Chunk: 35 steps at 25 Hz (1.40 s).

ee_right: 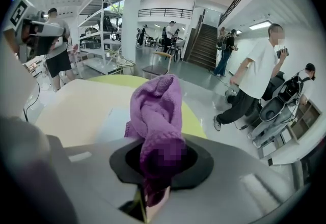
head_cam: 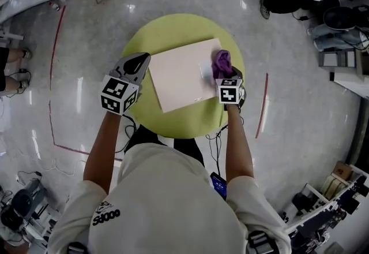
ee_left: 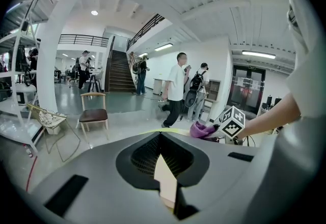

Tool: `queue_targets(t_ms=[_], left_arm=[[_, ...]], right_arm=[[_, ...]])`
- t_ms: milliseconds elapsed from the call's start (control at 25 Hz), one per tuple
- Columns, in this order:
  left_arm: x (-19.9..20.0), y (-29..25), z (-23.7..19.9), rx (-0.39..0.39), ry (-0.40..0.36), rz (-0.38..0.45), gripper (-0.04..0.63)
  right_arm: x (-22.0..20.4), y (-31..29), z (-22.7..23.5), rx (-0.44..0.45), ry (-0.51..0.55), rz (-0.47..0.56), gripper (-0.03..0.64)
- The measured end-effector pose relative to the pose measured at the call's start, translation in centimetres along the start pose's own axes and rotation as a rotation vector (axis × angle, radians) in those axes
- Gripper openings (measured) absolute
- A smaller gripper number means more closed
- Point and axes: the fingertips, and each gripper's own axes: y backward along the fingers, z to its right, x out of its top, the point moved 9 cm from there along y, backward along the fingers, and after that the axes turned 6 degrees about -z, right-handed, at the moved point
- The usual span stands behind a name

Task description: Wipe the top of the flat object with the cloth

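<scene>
The flat beige board [head_cam: 181, 74] is lying on the round yellow-green surface [head_cam: 173, 25]. The left gripper [head_cam: 141, 65] is sitting at the board's left edge, its jaws pinching that edge between them. The right gripper [head_cam: 225, 78] is hovering at the board's right edge, its jaws clamping a bunched purple cloth [head_cam: 221, 62]. The cloth is hanging onto the board's top near that right edge, just beside a paler patch [head_cam: 206, 70] on the board.

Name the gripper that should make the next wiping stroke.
Right. The right gripper is shut on the purple cloth, over the board at its right edge; the left gripper clamps the board's left edge, likely steadying it.
</scene>
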Motion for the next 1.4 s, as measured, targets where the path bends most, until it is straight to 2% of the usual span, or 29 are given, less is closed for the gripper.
queue_targets(t_ms=[160,480,720,1200,1400], left_arm=[[0.0,0.3,-0.1,-0.001,-0.002,-0.001,0.005],[-0.5,0.7,0.0,-0.012,-0.002,-0.001,0.005],[-0.7,1.1,-0.6,-0.019,-0.002,0.004,0.005],[-0.9,1.2,-0.8,-0.023,0.012,0.014,0.005],[-1.4,1.4,-0.9,-0.021,0.021,0.013,0.005]], right_arm=[[-0.3,0.3,0.6,-0.049,-0.016,-0.001,0.074],[-1.3,1.4,-0.5,-0.036,0.008,0.007,0.074],[-1.8,2.2,-5.4,0.010,0.096,0.036,0.074],[-1.9,4.0,-13.8,0.139,0.164,0.072,0.074],[-2.0,4.7,-17.7,0.207,0.261,0.098,0.073]])
